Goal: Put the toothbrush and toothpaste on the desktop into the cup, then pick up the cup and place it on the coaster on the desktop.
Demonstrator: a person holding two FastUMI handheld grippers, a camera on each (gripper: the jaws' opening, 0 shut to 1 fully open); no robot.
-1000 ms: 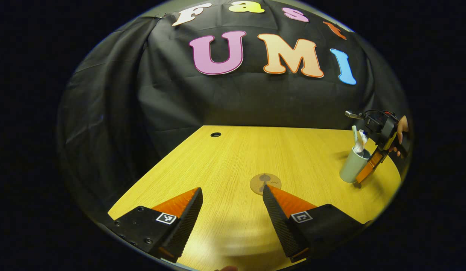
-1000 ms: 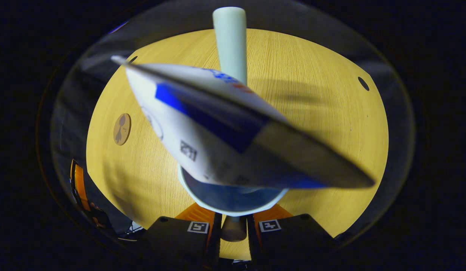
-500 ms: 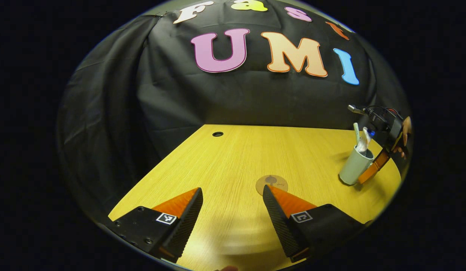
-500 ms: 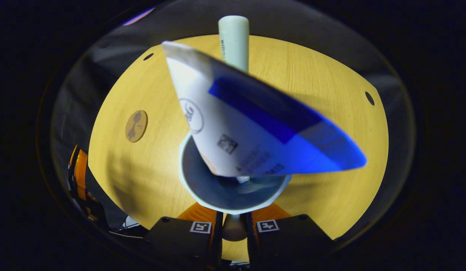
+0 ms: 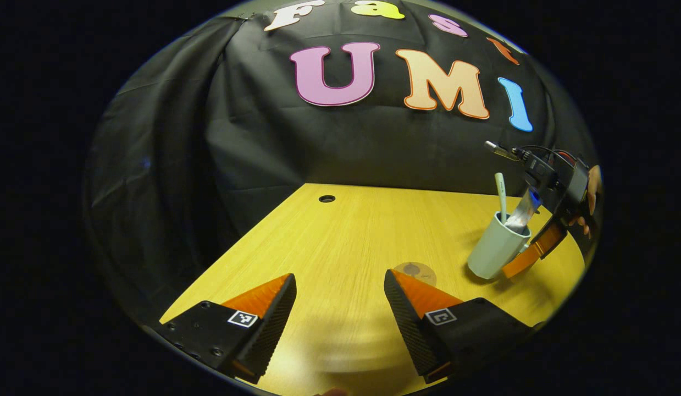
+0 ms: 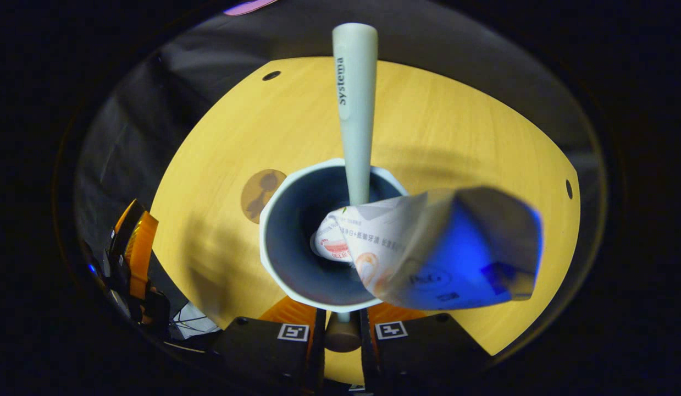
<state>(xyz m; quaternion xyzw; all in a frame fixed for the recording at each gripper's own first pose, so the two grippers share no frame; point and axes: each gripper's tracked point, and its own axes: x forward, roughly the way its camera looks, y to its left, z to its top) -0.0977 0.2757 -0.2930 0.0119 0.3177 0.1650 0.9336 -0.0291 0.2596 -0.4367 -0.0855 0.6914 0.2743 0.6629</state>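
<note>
Cup first: we count one pale grey-green cup (image 6: pixel 288 242), holding one pale green toothbrush (image 6: pixel 354 104) and one white-and-blue toothpaste tube (image 6: pixel 444 253), plus one round brown coaster (image 6: pixel 261 193) on the yellow wooden desk (image 6: pixel 439 132). From the right gripper view we look straight down into the cup's dark inside, with the toothbrush handle standing up at the far rim and the tube leaning out to the right; the coaster lies just beside the cup's left edge. The right gripper (image 6: pixel 343 333) has its jaws pinching the cup's near rim. From the left gripper view we see the cup (image 5: pixel 491 250) from the side, tilted, near the coaster (image 5: pixel 416 270). The left gripper (image 5: pixel 340 308) holds its jaws spread over bare desk, well apart from the cup.
</note>
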